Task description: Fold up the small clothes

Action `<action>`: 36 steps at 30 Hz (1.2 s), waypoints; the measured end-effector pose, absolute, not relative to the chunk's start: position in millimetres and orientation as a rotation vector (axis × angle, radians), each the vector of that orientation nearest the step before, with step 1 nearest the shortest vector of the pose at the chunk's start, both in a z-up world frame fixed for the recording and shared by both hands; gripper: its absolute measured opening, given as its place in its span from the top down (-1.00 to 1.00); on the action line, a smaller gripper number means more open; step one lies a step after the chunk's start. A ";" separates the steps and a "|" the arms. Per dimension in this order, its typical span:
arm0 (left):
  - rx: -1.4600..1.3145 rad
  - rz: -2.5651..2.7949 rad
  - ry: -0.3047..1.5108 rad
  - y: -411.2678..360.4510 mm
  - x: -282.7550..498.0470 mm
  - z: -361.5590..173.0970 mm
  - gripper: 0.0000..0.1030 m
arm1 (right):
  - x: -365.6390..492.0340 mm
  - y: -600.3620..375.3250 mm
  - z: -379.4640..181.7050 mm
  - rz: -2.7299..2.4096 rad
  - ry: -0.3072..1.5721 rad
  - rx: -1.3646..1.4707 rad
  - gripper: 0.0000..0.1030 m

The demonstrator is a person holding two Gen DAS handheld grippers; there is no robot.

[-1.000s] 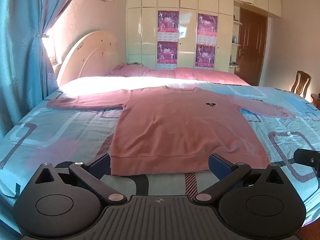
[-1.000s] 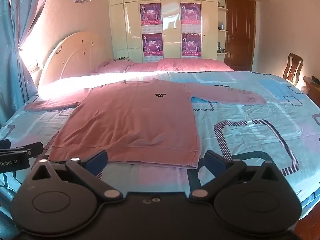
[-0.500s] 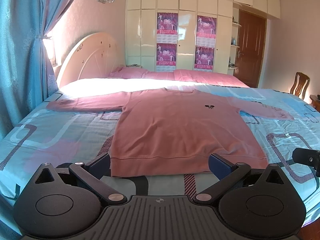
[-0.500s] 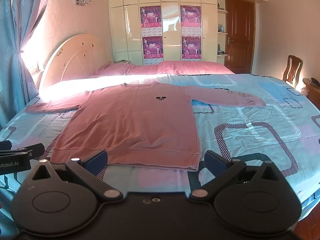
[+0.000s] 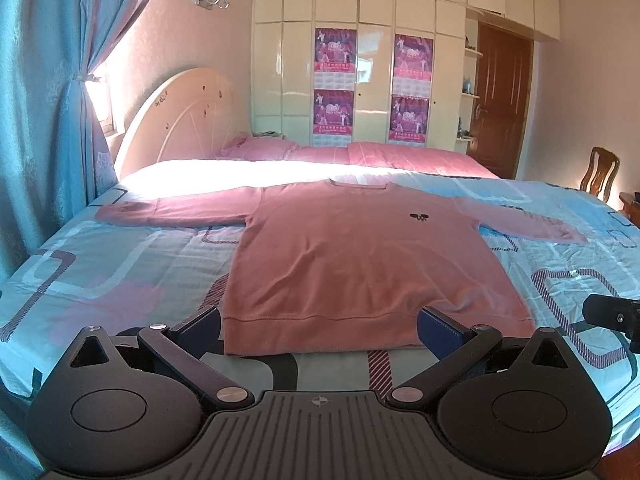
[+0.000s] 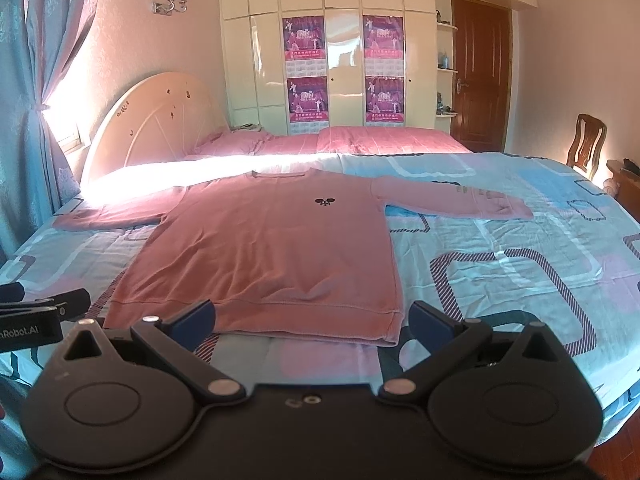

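Note:
A pink long-sleeved sweater (image 5: 360, 260) (image 6: 272, 248) lies flat and face up on the bed, both sleeves spread out sideways and a small dark logo on its chest. Its ribbed hem faces me. My left gripper (image 5: 320, 330) hovers open just short of the hem, its blue fingers apart with nothing between them. My right gripper (image 6: 314, 320) is open too, over the hem's right half, holding nothing. Each gripper shows at the edge of the other's view.
The bed (image 5: 100, 272) has a light blue patterned cover with pink pillows (image 5: 400, 156) at the far side. A blue curtain (image 5: 44, 120) hangs left, a cream wardrobe (image 5: 372, 60) stands behind, and a wooden chair (image 6: 586, 146) sits at the right.
Both wrist views have tilted up a little, so the sweater sits lower in frame. The sweater has not moved and both grippers stay open.

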State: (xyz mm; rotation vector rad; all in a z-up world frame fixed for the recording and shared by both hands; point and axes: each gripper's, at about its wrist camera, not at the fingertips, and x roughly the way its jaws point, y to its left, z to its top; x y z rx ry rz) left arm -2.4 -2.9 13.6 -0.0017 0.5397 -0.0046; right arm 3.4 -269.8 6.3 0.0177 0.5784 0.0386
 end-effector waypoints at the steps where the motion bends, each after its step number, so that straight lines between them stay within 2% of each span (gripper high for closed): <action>1: -0.002 -0.005 0.540 -3.0 -2.4 13.8 -1.00 | 3.2 -269.5 6.2 0.039 0.578 0.017 -0.99; 36: -0.001 -0.002 0.534 -6.8 -3.9 17.2 -1.00 | 4.1 -270.8 10.4 0.033 0.571 0.022 -0.99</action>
